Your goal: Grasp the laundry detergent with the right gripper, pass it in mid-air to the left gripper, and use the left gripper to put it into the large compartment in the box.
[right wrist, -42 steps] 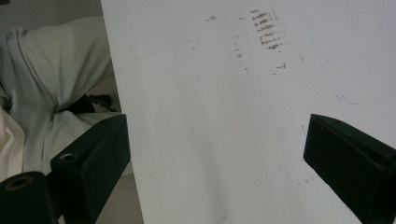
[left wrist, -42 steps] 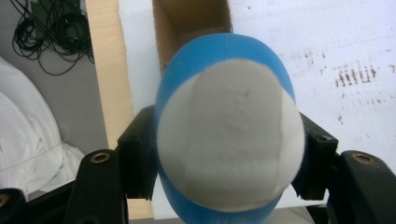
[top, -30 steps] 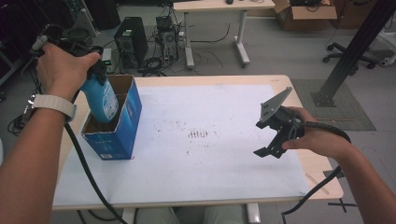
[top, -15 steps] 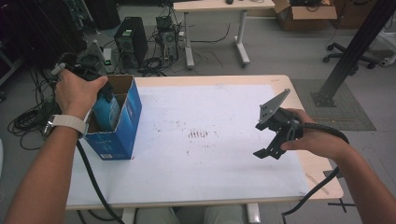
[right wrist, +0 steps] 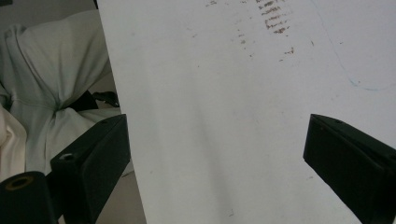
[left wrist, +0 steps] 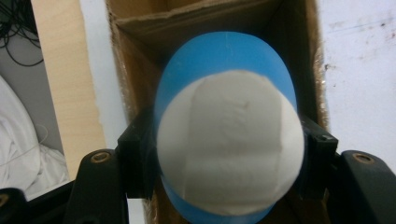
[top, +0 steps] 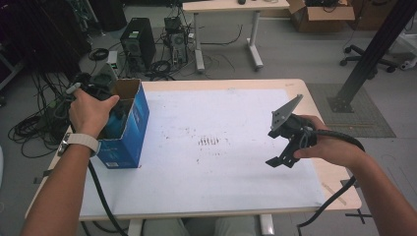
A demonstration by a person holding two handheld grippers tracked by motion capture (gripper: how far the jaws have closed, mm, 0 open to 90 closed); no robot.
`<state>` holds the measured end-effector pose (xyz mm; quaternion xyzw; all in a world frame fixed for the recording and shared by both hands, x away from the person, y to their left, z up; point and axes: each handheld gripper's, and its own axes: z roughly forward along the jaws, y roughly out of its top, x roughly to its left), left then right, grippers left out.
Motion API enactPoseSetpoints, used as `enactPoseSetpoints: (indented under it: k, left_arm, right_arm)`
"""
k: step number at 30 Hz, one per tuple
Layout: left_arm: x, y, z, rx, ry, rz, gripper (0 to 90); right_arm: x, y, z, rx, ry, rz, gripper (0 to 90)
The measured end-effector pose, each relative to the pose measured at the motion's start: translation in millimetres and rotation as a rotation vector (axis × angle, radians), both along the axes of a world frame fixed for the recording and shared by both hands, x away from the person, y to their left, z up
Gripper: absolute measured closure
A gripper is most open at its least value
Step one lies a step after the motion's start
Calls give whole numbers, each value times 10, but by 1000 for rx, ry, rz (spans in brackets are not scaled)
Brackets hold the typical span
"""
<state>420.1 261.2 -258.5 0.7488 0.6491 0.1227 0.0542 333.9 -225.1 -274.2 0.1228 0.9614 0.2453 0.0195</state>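
Blue bottle (left wrist: 224, 140) with a white cap, clamped across its body by the left gripper (left wrist: 224, 154), going cap-up into the open blue cardboard box (top: 129, 129) at the table's left edge. Best kept upright and centred, sliding straight down between the brown inner walls, letting go only once seated on the bottom. Tight fit beside the flaps, box close to the table (top: 206, 196) rim, so no sideways shove. Further right, right gripper (top: 285, 142) hanging over bare white tabletop, jaws spread wide and empty, plenty of free room around
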Motion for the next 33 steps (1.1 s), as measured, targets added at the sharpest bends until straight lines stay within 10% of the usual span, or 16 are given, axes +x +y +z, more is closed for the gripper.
enactPoseSetpoints:
  k: [10,33]
  left_arm:
    - [7,9,-197,8,24,-3,378]
    - [-30,79,-127,-48,20,14,269]
  right_arm:
    - [5,-9,-35,-2,5,-3,73]
    - [-34,6,-54,-9,11,3,75]
